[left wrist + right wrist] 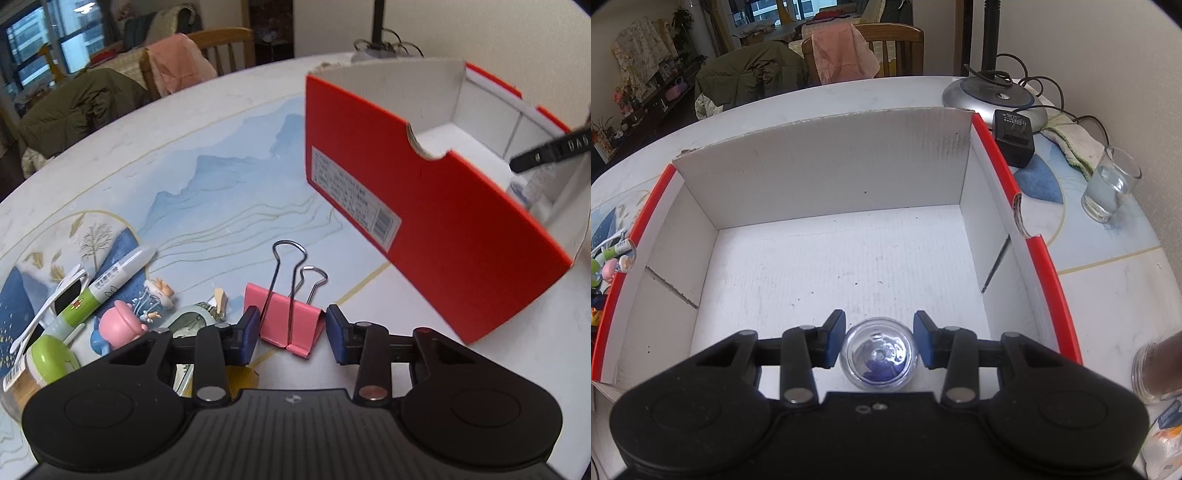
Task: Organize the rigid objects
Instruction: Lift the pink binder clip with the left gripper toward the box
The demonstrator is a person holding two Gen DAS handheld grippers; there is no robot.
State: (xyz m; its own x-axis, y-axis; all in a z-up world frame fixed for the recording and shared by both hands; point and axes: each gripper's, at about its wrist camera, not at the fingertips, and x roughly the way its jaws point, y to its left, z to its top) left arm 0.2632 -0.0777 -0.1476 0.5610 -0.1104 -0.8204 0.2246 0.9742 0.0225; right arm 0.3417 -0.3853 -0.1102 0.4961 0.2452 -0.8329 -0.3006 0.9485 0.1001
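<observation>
A pink binder clip (pixel 288 319) lies on the table between the blue pads of my left gripper (pixel 291 330), which is open around it with small gaps on both sides. The red box (pixel 436 236) stands to the right; its white inside (pixel 849 258) fills the right wrist view. My right gripper (pixel 879 341) hangs over the box floor with a clear glass ball (pixel 879 356) between its pads; narrow gaps show on both sides. The right gripper also shows over the box in the left wrist view (pixel 554 149).
Left of the clip lie a marker (pixel 110 278), white sunglasses (pixel 51 306), a pink figurine (pixel 122 325) and a green object (pixel 51 360). Right of the box stand a water glass (pixel 1112 184), a black adapter (pixel 1014 138), a lamp base (pixel 993 98) and a jar (pixel 1158 369).
</observation>
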